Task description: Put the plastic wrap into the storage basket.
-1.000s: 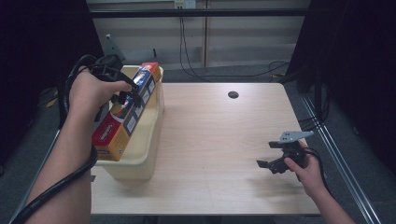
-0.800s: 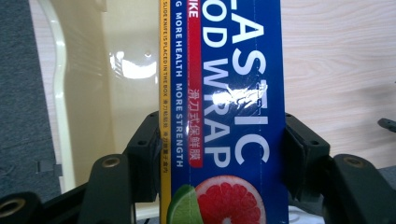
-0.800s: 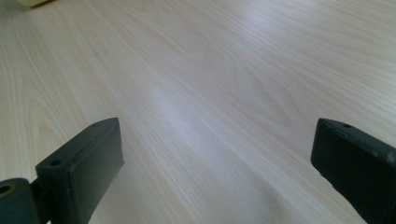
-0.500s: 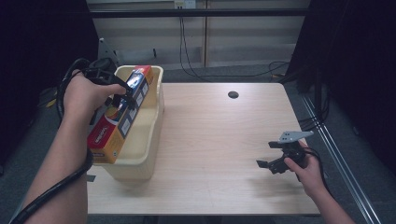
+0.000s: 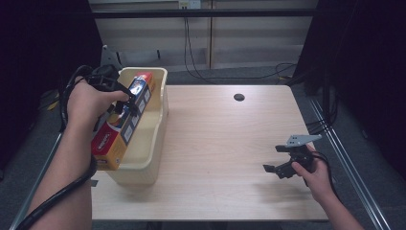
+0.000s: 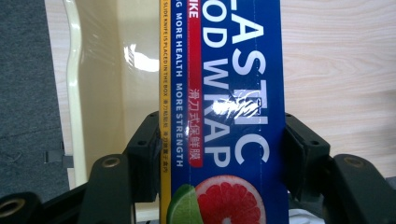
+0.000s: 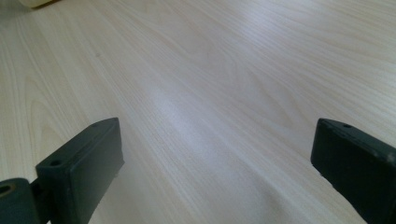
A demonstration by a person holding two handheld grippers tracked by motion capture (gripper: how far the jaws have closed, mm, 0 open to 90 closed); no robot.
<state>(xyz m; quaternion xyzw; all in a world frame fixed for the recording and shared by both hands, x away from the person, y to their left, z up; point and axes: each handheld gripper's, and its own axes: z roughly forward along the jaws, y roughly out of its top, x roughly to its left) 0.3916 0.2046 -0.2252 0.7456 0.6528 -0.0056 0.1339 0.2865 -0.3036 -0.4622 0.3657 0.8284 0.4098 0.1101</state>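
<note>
A person's two bare forearms enter from the bottom of the high view. The left forearm reaches forward along the left side, its hand wrapped over the left claw [image 5: 125, 106], a black cable looping round the wrist and trailing under the arm. That claw's jaws are clamped on something held between them. The right hand, low at the right, holds the right claw [image 5: 272, 170] pointing left, its jaws spread wide with nothing between them.

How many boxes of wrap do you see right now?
1: the plastic wrap box, clamped in the left tool, tilted over the cream bin at the table's left edge. Anything lying deeper in the bin may be hidden.
</note>
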